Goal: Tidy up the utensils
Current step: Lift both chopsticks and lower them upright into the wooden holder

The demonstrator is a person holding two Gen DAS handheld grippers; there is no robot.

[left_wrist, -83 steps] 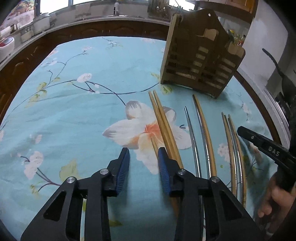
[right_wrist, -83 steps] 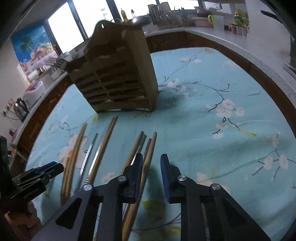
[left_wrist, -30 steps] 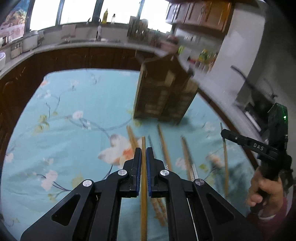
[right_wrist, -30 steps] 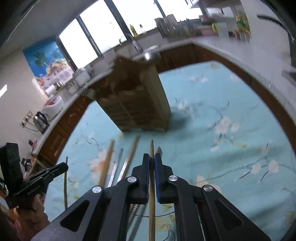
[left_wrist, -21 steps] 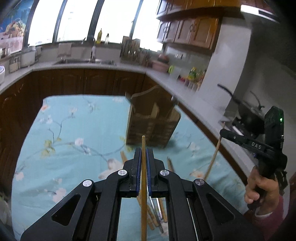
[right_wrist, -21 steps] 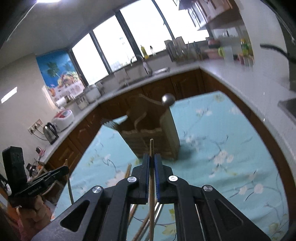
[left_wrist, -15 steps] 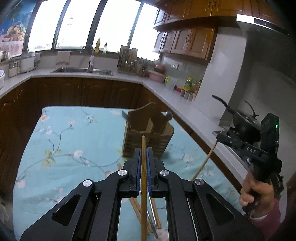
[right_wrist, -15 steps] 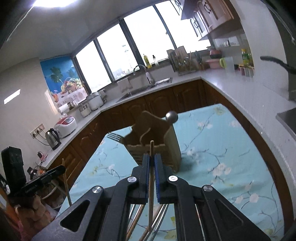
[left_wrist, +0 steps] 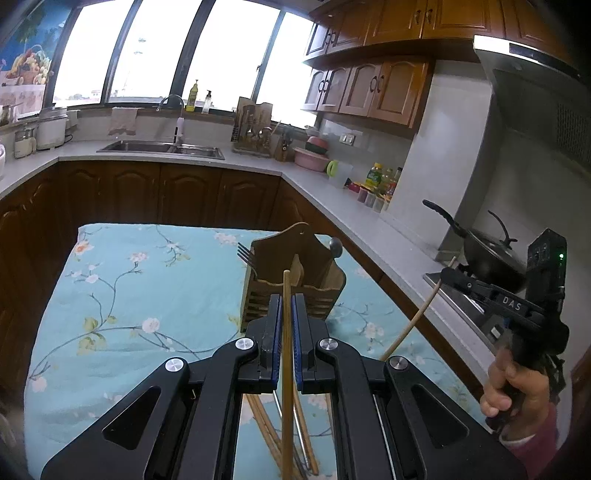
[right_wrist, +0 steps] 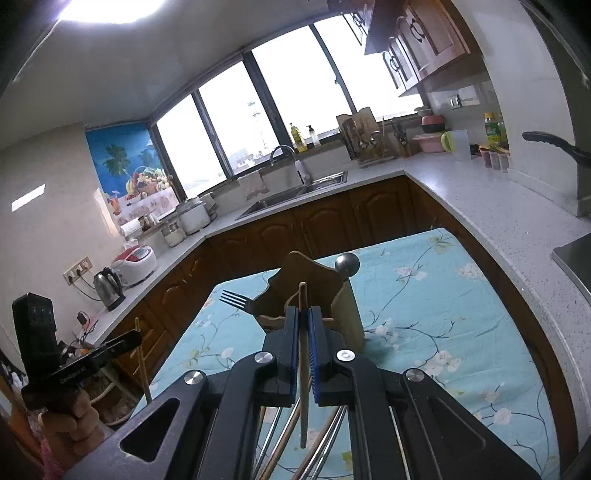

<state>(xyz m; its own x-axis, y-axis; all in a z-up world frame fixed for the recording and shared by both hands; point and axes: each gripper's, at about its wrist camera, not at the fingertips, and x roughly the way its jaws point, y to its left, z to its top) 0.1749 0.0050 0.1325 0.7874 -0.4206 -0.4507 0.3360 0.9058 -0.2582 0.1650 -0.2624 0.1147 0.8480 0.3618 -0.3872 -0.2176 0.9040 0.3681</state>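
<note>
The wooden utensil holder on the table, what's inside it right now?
In the wooden utensil holder, a fork and a round-headed metal utensil poke out. Their lower parts and anything else inside are hidden by its walls.

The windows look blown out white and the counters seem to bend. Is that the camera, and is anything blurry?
Left wrist view: the windows glare white, the countertop bows from fisheye distortion, and the corners go black. Right wrist view: the ceiling light flares, yet the wooden utensil holder and the held chopstick stay sharp; no motion blur.
</note>
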